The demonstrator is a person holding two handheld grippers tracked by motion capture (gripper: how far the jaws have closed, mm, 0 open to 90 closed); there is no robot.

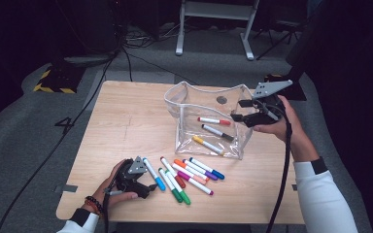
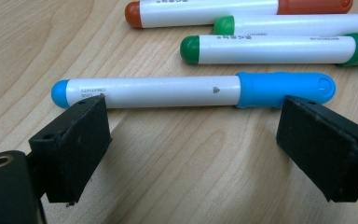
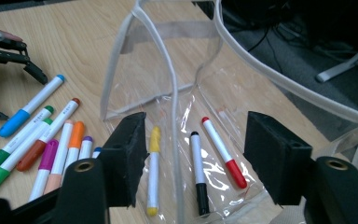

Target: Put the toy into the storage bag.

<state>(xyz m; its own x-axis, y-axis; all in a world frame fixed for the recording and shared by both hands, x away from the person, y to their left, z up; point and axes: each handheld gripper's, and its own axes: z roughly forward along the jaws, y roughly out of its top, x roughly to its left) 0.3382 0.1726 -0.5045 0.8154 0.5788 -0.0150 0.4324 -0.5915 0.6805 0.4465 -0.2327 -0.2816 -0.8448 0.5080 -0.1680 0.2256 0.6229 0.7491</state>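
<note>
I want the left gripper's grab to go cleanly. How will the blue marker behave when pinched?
The blue marker looks stiff and light. Its round, smooth barrel lies flat on the table, so a nudge may roll it. The left gripper stands open along its length, so pads might slip.

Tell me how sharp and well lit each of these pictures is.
High view: the table is evenly lit, surroundings dark, picture soft. Left gripper view: the blue marker is crisp with a soft shadow. Right gripper view: the clear pouch shows faint glare, its background dim.
</note>
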